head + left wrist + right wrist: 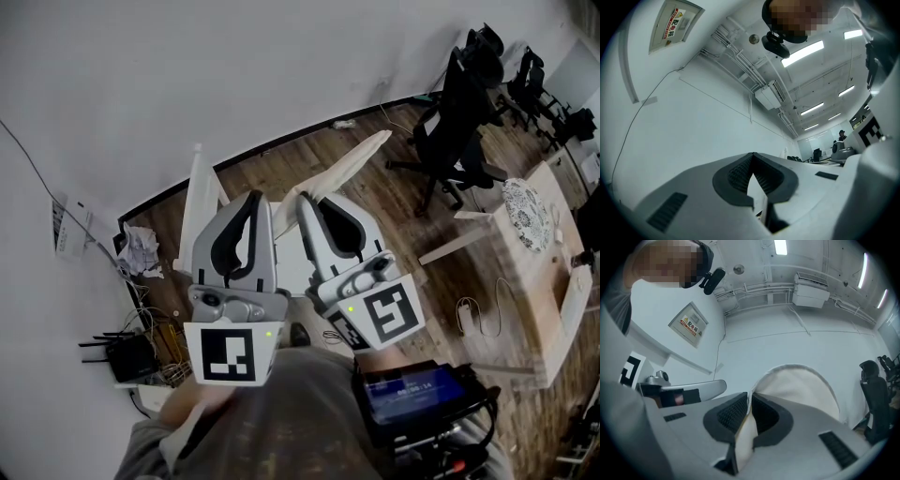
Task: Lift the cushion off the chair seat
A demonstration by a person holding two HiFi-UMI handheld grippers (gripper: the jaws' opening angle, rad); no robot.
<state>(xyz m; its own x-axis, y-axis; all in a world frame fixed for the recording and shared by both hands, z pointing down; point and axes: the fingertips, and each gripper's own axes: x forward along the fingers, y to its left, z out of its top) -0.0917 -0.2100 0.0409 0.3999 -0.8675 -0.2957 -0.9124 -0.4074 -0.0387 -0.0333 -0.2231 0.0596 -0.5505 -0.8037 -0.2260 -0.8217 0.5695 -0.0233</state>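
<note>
- Cushion (349,167): we hold it up at the middle of the head view, over the wooden floor (394,234), clear of any seat we can see.
- Right tongs (750,401): nearly closed, pinching a cream fold of it.
- Left tongs (753,161): closed too, with only a thin white edge between the pads.
- Risk, as we judge it: that slim left hold could slide out, and the cushion would swing from one side or drop.

Two tools: left tool (253,199), right tool (307,201). One cushion (361,155). One router (120,354). One wooden table (525,281). At least three office chairs (455,122).
</note>
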